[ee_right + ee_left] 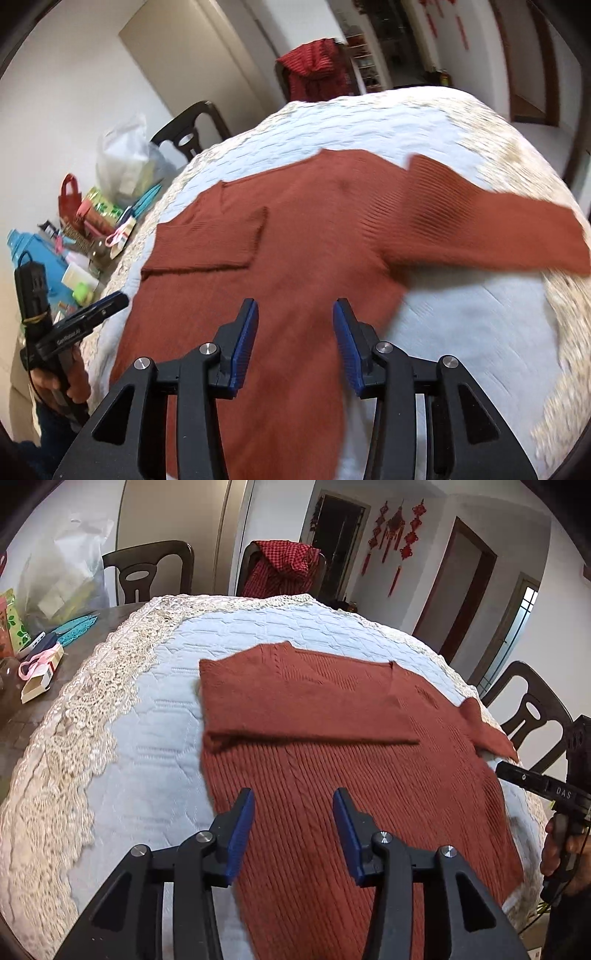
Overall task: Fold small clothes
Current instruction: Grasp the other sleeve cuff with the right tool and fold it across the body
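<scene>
A rust-red knitted sweater (332, 738) lies flat on the quilted white cloth, and it shows again in the right wrist view as the sweater (295, 229). Its left sleeve is folded across the chest. Its right sleeve (480, 221) stretches out toward the table's right side. My left gripper (293, 805) hovers open above the sweater's lower left part, nothing between its blue pads. My right gripper (295, 317) stands open over the sweater's lower body, also empty. Each gripper shows at the edge of the other's view, held by a hand.
The white quilted cloth (166, 701) with a lace border covers the round table. Boxes, bags and small items (92, 221) crowd the table's left side. Dark chairs (147, 572) stand around it; one carries a red checked garment (284, 568).
</scene>
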Demonstrator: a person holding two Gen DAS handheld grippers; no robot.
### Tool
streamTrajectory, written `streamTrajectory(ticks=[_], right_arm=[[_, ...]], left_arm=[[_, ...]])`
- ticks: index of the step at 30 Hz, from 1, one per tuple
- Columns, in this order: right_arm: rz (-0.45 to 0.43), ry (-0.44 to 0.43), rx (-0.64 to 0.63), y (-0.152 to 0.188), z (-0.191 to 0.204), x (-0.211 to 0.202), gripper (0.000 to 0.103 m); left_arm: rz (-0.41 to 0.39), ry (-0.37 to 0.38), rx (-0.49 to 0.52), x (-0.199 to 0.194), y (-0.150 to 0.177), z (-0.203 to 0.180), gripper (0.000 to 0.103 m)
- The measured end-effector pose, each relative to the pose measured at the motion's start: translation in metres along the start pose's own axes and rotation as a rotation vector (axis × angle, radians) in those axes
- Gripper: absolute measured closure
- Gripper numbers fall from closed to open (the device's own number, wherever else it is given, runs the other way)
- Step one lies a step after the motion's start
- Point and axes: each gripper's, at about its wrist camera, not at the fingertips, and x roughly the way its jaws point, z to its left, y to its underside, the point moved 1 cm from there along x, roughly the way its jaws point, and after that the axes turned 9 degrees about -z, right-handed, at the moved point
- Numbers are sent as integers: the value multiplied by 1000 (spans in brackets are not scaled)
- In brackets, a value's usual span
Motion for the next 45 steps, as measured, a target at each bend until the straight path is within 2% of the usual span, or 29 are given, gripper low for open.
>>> streamTrajectory(ticks=[8, 12, 15, 17, 25, 29, 32, 33, 35, 36, 41, 45], right_arm=[[-49, 71, 108, 1, -43, -18, 60], [-56, 70, 162, 1, -57, -16, 60], [-52, 101, 222, 0, -74, -10, 60], [-68, 81, 269, -3, -86, -9, 60], [-149, 66, 449, -19, -122, -6, 60], [-200, 130, 484, -24, -129, -8, 60], [-226, 146, 512, -29, -136, -7, 60], [-231, 154, 516, -31, -138, -7, 63], [-233, 186, 515, -36, -141, -6, 81], [-237, 192, 513, -39, -141, -6, 83], [-286, 178, 383, -63, -107, -15, 85], [-291, 89, 201, -82, -45, -13, 85]], left_arm=[[-7, 1, 16, -1, 2, -17, 52], [-16, 14, 32, 2, -2, -30, 50], [-22, 15, 52, 7, -2, -41, 49], [-20, 19, 63, 12, 0, -45, 49], [31, -11, 49, 35, 16, -40, 49], [16, -4, 47, 33, 18, -39, 49], [11, 6, 26, 33, 18, -36, 49], [10, 8, 22, 33, 18, -35, 49], [8, 14, 15, 32, 18, -34, 49], [7, 17, 12, 32, 18, -33, 48], [6, 34, -8, 32, 18, -30, 48], [4, 41, -17, 32, 18, -29, 48]])
